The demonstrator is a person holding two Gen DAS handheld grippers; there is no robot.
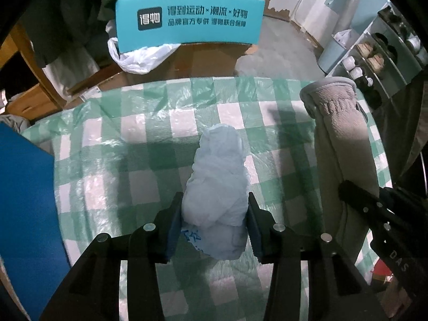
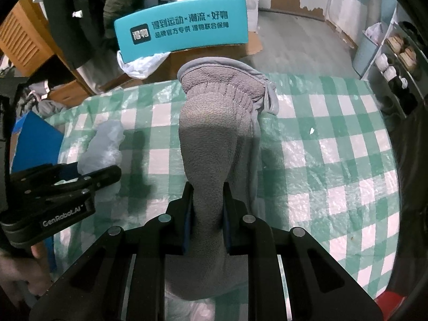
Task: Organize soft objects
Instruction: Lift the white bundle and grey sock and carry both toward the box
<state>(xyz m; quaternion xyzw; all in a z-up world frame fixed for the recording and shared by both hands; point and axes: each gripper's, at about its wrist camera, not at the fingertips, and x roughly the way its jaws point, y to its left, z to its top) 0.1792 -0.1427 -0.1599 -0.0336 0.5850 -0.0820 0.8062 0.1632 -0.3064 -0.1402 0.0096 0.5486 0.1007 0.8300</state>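
Left wrist: green-checked tablecloth (image 1: 112, 160), fingers (image 1: 174, 214) clamped on crumpled bag (image 1: 218, 176); right's on towel (image 2: 208, 147).

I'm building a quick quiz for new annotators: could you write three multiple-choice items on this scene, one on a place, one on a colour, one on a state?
1. Where does the teal box stand?
A. Beyond the table's far edge
B. On the checked cloth
C. Between the left gripper's fingers

2. What colours is the tablecloth?
A. Red and black
B. Green and white
C. Plain yellow

3. What is the right gripper doing?
A. Standing wide open, empty
B. Clamping the grey fleece cloth
C. Clamping the teal box

Answers: 1 A, the box sits past the cloth's far edge in both views. 2 B, green and white checks cover the table. 3 B, the fingers press the fleece from both sides, while the left gripper grips the pale blue bundle.
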